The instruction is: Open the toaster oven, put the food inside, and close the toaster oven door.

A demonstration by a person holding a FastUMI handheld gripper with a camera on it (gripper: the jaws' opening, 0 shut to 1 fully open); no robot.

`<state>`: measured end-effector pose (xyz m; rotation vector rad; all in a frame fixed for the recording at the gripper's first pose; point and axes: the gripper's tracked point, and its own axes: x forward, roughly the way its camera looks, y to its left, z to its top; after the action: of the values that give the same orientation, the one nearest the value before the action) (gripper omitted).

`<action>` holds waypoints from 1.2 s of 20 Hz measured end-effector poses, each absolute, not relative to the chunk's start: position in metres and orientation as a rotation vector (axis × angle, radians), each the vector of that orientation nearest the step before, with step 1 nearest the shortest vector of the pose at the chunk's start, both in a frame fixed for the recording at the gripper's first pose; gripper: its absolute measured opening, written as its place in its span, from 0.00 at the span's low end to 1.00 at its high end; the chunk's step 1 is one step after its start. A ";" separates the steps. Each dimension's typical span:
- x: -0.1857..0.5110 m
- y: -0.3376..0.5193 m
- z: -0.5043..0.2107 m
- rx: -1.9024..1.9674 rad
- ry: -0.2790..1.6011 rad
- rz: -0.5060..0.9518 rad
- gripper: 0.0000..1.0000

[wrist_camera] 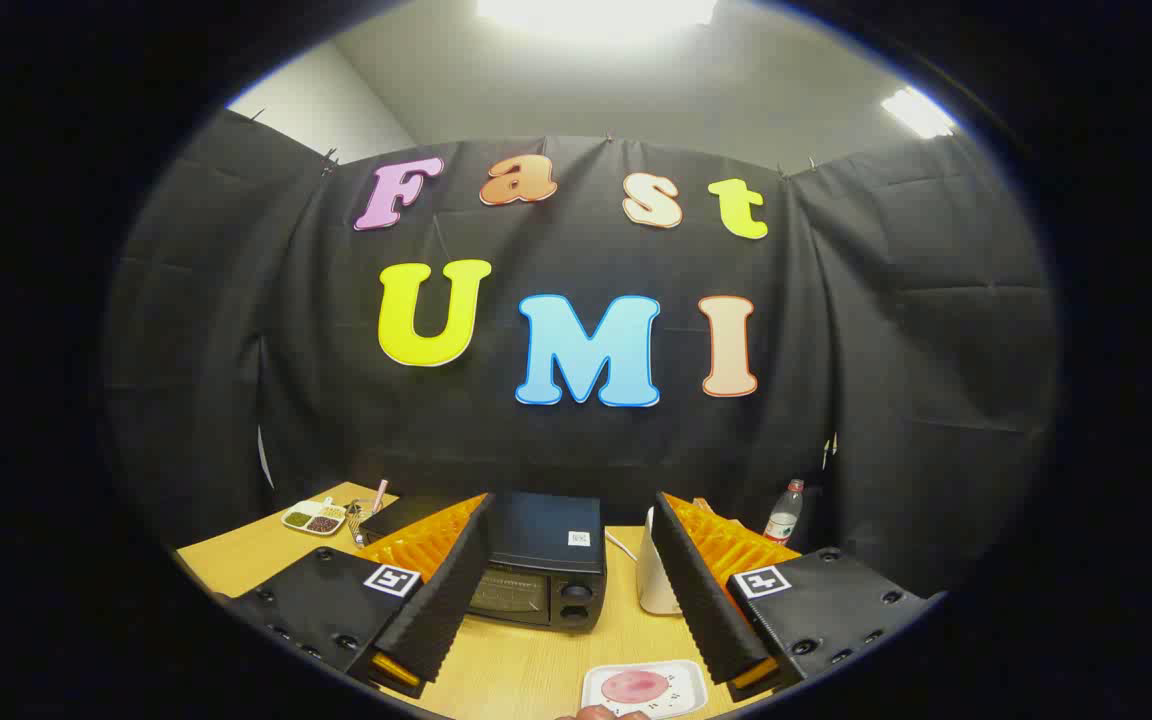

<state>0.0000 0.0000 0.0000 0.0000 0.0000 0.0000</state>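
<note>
Gripper [576, 640] held above the wooden worktop [526, 670], fingers [441, 600] spread wide apart, nothing between them but open air and the scene beyond. Toaster oven [541, 565] sits on the worktop ahead of the fingers, seen in the gap between them, nearer the left finger; dark body, glass door closed, two knobs on its right side, small sticker on top. Food [634, 686], a flat pinkish-red round piece, lies on a small white tray [688, 682] close in, just inside the right finger and nearer than the oven. A person's fingertips [604, 713] touch the tray's near edge. White object [654, 580], upright, stands just right of the oven, partly hidden by the right finger; cannot tell what it is. A thin white cable [620, 546] runs between it and the oven. Far left on the worktop: a divided dish [314, 518] with dark and green contents, and some small items beside it, too small to tell. Far right, beyond the right finger: clear bottle [784, 513] with red cap, upright.
</note>
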 end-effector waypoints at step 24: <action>0.039 0.031 -0.017 0.040 0.120 -0.026 0.98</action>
<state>0.0386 0.0315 -0.0166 0.0403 0.1197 -0.0259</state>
